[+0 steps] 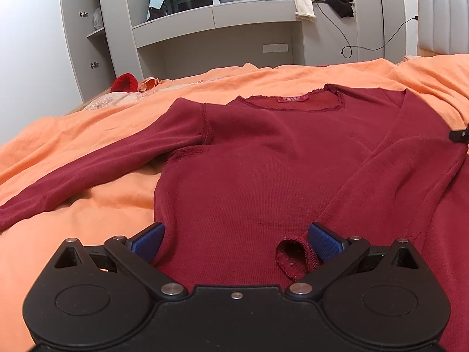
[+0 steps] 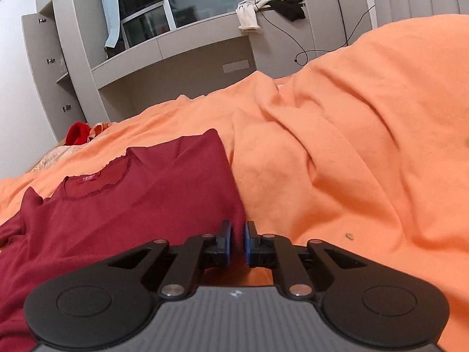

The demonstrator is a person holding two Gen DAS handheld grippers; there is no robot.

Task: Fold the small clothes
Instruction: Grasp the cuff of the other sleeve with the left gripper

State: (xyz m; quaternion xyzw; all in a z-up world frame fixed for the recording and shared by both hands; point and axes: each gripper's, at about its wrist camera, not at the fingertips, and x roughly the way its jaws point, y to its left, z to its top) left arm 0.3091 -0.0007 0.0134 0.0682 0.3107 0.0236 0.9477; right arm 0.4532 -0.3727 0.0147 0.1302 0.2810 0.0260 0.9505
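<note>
A dark red long-sleeved shirt lies flat on the orange bedsheet, neck label away from me. Its right sleeve is folded across the body, with the cuff near my left gripper. Its left sleeve stretches out to the left. My left gripper is open, with its blue pads over the shirt's lower part. My right gripper is shut on the folded right edge of the shirt. The tip of the right gripper also shows at the right edge of the left wrist view.
A bunched ridge of the orange bedsheet rises to the right of the shirt. A red item lies at the bed's far left edge. Grey cabinets and a window ledge with draped clothes stand beyond the bed.
</note>
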